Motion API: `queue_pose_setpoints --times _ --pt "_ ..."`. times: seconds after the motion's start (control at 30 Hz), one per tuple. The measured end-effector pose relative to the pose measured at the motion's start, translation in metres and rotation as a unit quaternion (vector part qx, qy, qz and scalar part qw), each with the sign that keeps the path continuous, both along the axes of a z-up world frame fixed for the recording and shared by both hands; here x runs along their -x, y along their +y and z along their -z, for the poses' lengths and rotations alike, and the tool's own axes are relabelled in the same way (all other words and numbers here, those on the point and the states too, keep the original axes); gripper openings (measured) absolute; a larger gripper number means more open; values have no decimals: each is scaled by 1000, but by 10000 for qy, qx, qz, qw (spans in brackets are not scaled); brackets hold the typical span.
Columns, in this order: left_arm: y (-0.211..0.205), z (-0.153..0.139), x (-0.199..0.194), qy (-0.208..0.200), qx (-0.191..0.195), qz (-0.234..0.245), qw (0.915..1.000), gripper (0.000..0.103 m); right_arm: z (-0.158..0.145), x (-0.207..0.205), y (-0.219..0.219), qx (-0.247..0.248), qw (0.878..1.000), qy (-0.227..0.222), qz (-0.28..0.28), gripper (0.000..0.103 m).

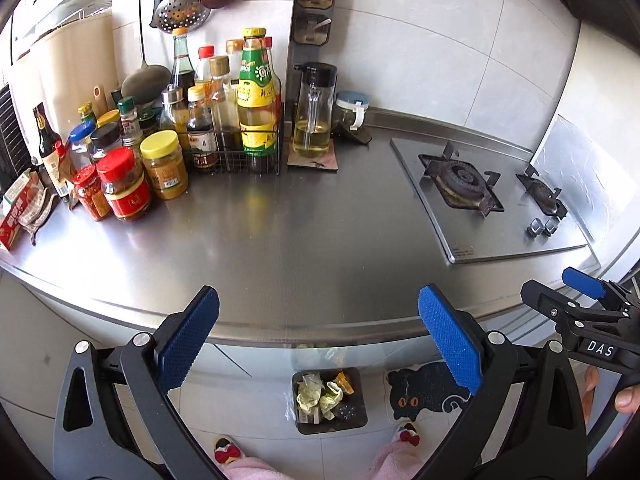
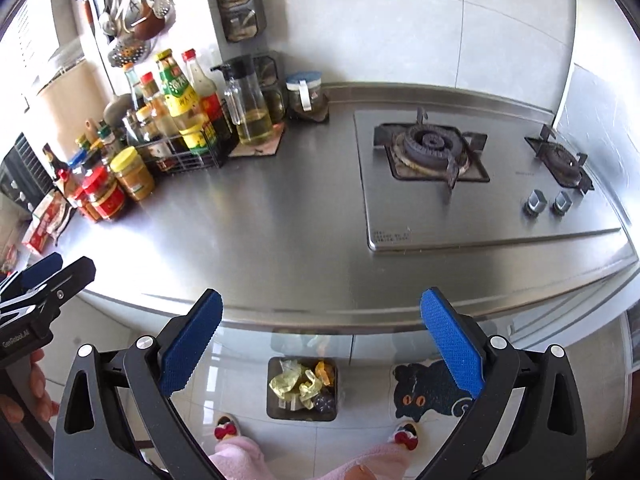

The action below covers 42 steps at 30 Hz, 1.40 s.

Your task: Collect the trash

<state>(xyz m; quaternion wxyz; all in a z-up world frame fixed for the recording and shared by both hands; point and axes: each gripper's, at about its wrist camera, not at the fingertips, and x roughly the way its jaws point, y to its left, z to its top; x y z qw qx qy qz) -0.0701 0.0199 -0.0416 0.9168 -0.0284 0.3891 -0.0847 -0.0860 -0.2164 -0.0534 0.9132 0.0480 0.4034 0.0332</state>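
Note:
A small dark trash bin (image 1: 362, 420) stands on the floor below the counter edge, holding crumpled yellow-green wrappers (image 1: 316, 394) and an orange scrap; it also shows in the right wrist view (image 2: 273, 410) with the wrappers (image 2: 290, 382). My left gripper (image 1: 318, 338) is open and empty, held above the counter's front edge. My right gripper (image 2: 322, 340) is open and empty, beside it; it also shows in the left wrist view (image 1: 580, 294). The left gripper shows at the left edge of the right wrist view (image 2: 48, 276).
The steel counter (image 1: 320, 240) carries many sauce bottles and jars (image 1: 168, 132) at back left, an oil dispenser (image 1: 312, 120), and a gas stove (image 2: 480, 184) on the right. A cat floor mat (image 2: 432, 392) lies beside the bin. Slippered feet (image 2: 226, 432) stand near it.

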Motion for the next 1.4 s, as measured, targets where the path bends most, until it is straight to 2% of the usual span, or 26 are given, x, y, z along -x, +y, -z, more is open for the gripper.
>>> queue_pose_setpoints --times 0.1,0.2,0.33,0.47,0.63,0.77,0.93,1.4 --pt "1 -24 1 -111 61 -4 9999 95 -21 0 2 -21 10000 -69 -44 100" --pt "-1 -47 7 -499 -223 -56 9985 95 -43 3 5 139 9994 -305 -69 100" --pt "1 -74 14 -811 -188 -74 9965 95 -69 6 7 261 9977 -622 -10 100" --pt "4 -91 20 -1176 -266 -182 9925 95 -90 10 11 394 9943 -986 68 100" --pt "7 -101 20 -1328 -245 -203 9906 95 -105 14 14 425 9916 -1218 132 100" --pt "6 -98 20 -1270 -305 -176 9913 95 -104 14 14 377 9932 -1093 123 100" --pt "7 -88 16 -952 -374 -160 9946 95 -95 10 20 316 9970 -702 -25 100" --pt "0 -87 10 -891 -386 -85 9952 95 -86 8 13 330 9976 -608 84 100"
